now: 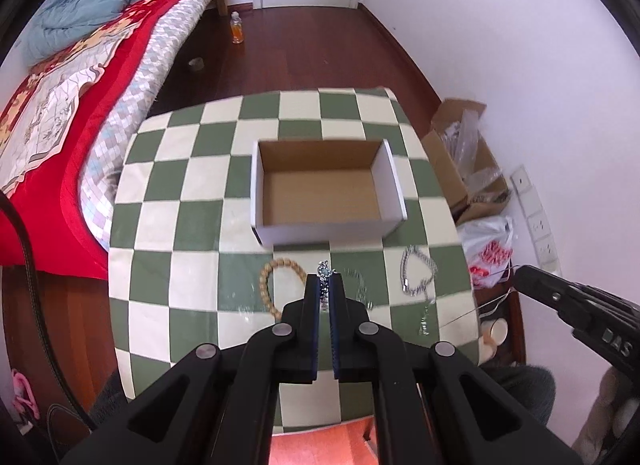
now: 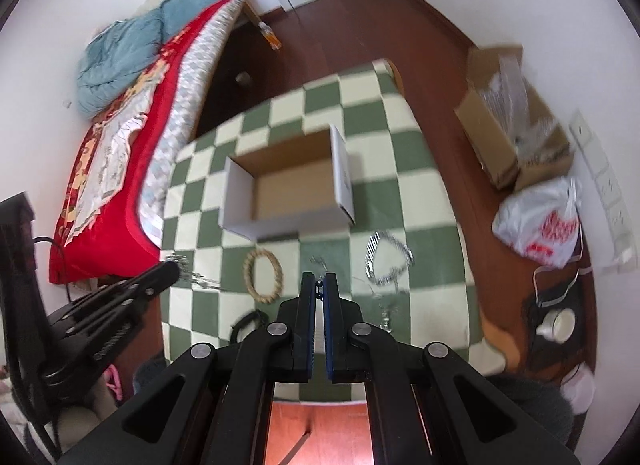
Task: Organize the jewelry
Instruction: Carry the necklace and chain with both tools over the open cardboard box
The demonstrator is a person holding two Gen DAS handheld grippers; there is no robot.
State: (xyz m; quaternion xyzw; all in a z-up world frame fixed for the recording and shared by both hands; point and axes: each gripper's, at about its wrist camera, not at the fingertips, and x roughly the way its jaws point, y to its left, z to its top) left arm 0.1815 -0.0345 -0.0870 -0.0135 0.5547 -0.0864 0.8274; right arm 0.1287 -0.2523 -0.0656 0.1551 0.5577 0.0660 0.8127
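- The left tongs (image 1: 325, 281) are closed almost fully on a small sparkly chain piece (image 1: 323, 270), whose tip pokes out past the fingertips; it hangs above the near part of the checked tabletop (image 1: 192, 225).
- The right tongs (image 2: 319, 285) are also nearly closed, pinching a thin dark beaded strand (image 2: 319, 290) between the pads.
- The open cardboard box (image 1: 326, 185) sits far of centre on the tabletop, with nothing inside.
- On the cloth near the box lie a wooden bead bracelet (image 1: 276, 285) to the left, a fine silver chain (image 1: 360, 285) in the middle and a chunky silver chain (image 1: 418, 271) to the right.
- These pieces look light, limp and slippery; a chain will likely sag and slide from a shallow pinch.
- Best taken where links bunch up, or across a bead on the bracelet, which seems stiffer.
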